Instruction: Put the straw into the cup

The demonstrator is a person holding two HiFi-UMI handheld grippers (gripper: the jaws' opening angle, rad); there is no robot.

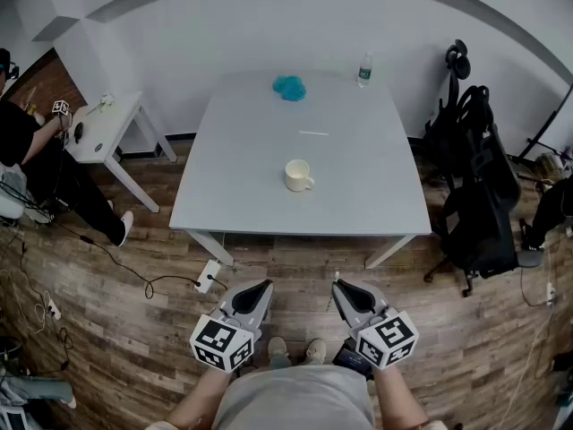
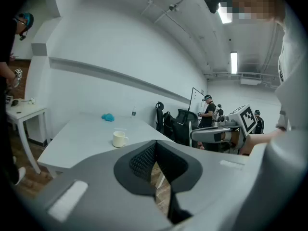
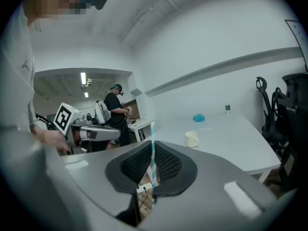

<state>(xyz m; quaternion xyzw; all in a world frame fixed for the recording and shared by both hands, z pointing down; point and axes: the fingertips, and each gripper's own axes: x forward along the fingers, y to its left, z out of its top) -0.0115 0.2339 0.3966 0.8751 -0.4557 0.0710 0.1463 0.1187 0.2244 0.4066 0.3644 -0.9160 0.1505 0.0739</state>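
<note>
A cream mug (image 1: pixel 298 176) stands near the middle of the grey table (image 1: pixel 242 195); it also shows in the left gripper view (image 2: pixel 119 138) and the right gripper view (image 3: pixel 191 139). My right gripper (image 1: pixel 338 286) is shut on a white-and-teal striped straw (image 3: pixel 152 150), which stands upright between the pads. My left gripper (image 1: pixel 263 287) is shut with nothing in it (image 2: pixel 155 154). Both grippers hang low over the floor, well short of the table's near edge. A thin white stick (image 1: pixel 313 133) lies on the table beyond the mug.
A blue cloth (image 1: pixel 289 87) and a water bottle (image 1: pixel 364 70) sit at the table's far edge. Black office chairs (image 1: pixel 479 200) stand to the right. To the left are a small white side table (image 1: pixel 98 133) and a seated person (image 1: pixel 36 164). Cables and a power strip (image 1: pixel 208 276) lie on the wooden floor.
</note>
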